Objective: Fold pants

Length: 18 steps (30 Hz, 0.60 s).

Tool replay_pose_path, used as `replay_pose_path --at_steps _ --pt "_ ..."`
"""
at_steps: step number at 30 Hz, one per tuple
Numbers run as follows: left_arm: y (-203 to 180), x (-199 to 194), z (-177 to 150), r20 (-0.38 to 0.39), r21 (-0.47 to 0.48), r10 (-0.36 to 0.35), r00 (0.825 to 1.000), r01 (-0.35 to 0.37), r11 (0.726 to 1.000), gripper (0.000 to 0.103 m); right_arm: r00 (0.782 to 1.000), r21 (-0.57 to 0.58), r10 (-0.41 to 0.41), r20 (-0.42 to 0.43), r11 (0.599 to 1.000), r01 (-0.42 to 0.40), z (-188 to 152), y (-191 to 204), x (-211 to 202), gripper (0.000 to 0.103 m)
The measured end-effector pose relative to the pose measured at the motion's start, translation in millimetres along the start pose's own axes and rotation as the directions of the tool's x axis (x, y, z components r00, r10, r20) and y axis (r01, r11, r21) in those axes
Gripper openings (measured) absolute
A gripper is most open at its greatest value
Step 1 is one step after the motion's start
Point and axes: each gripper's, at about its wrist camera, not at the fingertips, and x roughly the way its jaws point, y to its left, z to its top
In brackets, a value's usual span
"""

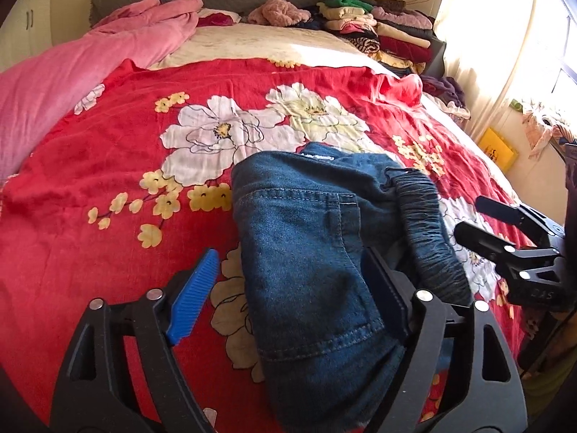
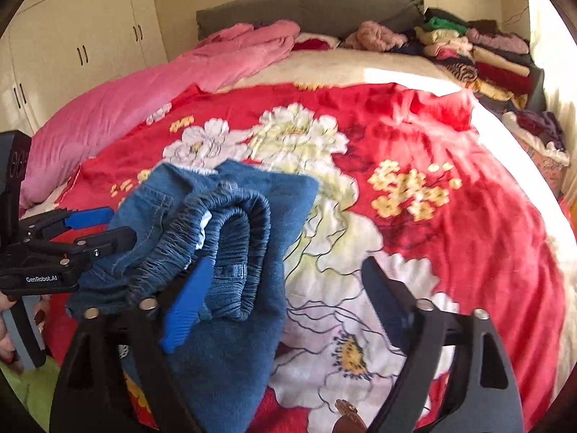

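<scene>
Black gripper [image 2: 281, 310] frames, silver screws, ribbed blue fingers [image 2: 184, 306], "GenRobot.AI" lettering.

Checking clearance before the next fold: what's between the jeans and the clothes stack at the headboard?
Only bedding: red floral blanket, then cream sheet, between jeans and clothes stack. Right wrist view shows it.

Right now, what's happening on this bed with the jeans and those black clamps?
A person is folding jeans on a red floral blanket, using a handheld gripper in each hand. The jeans lie bunched, waistband on top. The left gripper and right gripper both stand open, neither gripping. Folded clothes are stacked by the headboard.
</scene>
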Motion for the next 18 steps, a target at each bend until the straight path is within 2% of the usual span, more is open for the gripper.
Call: replay_pose_path --at_steps 2,4,12,18 --pt "-2.1 -9.3 -1.1 0.018 0.003 -0.002 1.000 0.002 1.000 0.082 0.999 -0.002 -0.005 0.034 1.000 0.005 -0.2 -0.1 -15.4 0.094" --pt "-4.4 -19.7 -2.6 0.036 0.006 0.004 0.999 -0.004 1.000 0.093 0.998 -0.011 -0.020 0.066 1.000 0.021 -0.5 1.7 -30.5 0.096" --pt "-12.5 -58.8 -10.4 0.100 0.014 0.019 0.995 -0.020 1.000 0.093 0.978 -0.026 -0.037 0.204 0.999 0.043 -8.2 13.8 -83.3 0.097" --pt "-13.2 -86.5 -21.8 0.143 0.007 0.014 0.990 -0.015 1.000 0.093 0.972 -0.022 -0.035 0.231 0.999 0.041 -14.8 19.4 -106.9 0.098"
